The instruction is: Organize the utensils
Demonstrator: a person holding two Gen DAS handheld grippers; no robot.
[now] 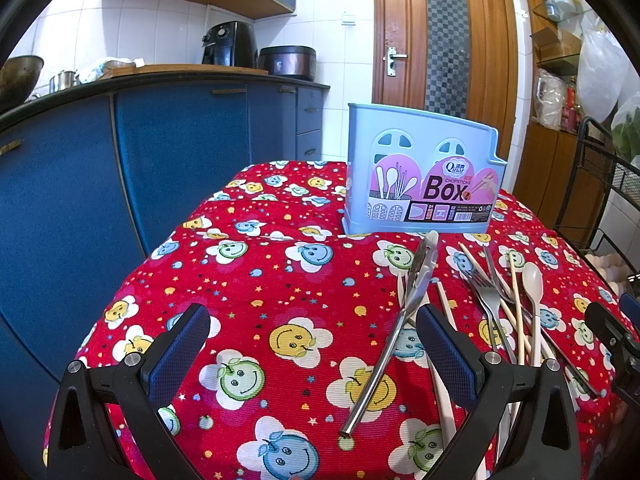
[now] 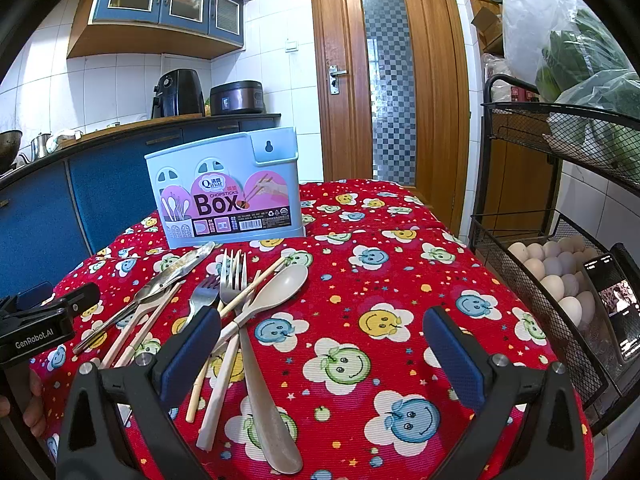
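A red woven tablecloth with smiley flowers (image 2: pixel 360 360) bears an upright pale blue plastic chopsticks box (image 2: pixel 228 196). Before the box lie steel forks (image 2: pixel 234 280), a beige plastic spoon (image 2: pixel 276 288) and wooden chopsticks (image 2: pixel 256 284), long axes pointing boxward. Left gripper (image 1: pixel 312 344) and right gripper (image 2: pixel 320 344) hover level, spread wide, empty.

Both grippers have black frames, silver screws and blue textured pads (image 1: pixel 444 354); one reads "GenRobot.AI".
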